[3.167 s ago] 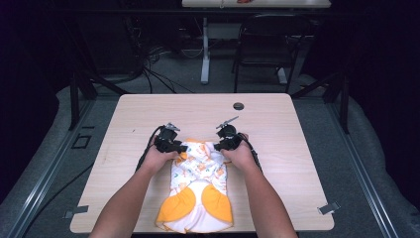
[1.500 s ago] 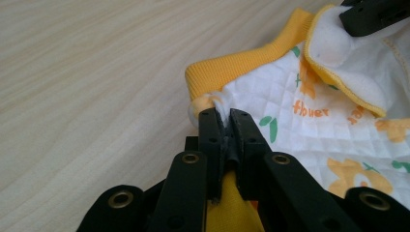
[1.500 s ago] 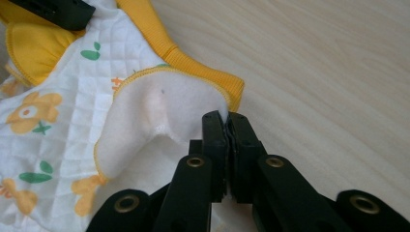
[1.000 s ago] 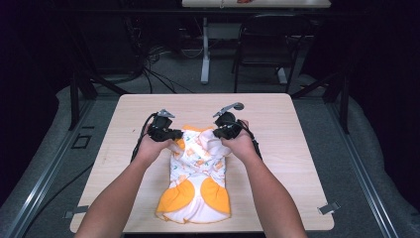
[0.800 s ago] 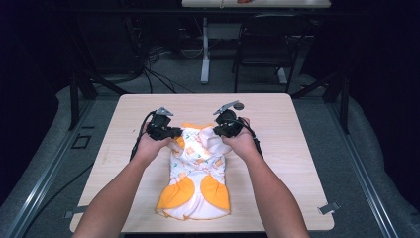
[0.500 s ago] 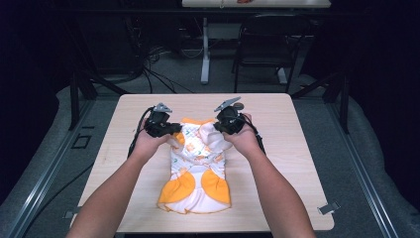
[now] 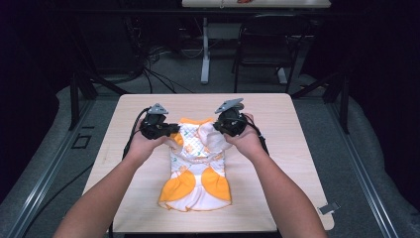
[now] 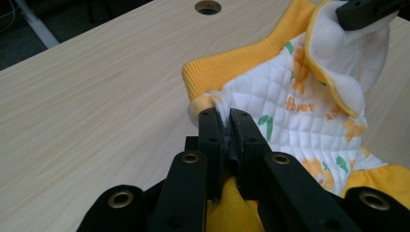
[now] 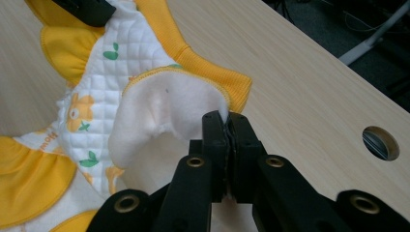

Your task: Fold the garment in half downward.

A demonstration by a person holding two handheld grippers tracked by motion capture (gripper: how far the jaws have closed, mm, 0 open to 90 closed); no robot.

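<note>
Altogether two grippers (image 7: 171, 130) (image 7: 216, 128) — one garment (image 7: 195, 173)

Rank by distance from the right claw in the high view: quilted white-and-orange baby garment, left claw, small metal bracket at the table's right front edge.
1. Quilted white-and-orange baby garment, pinched in the right claw.
2. Left claw, across the garment's top, to the left.
3. Small metal bracket, far right front edge of the table.

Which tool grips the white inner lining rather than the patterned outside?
The right tool: white fleece of the garment sits in its jaws. The left tool pinches the quilted printed edge.
</note>
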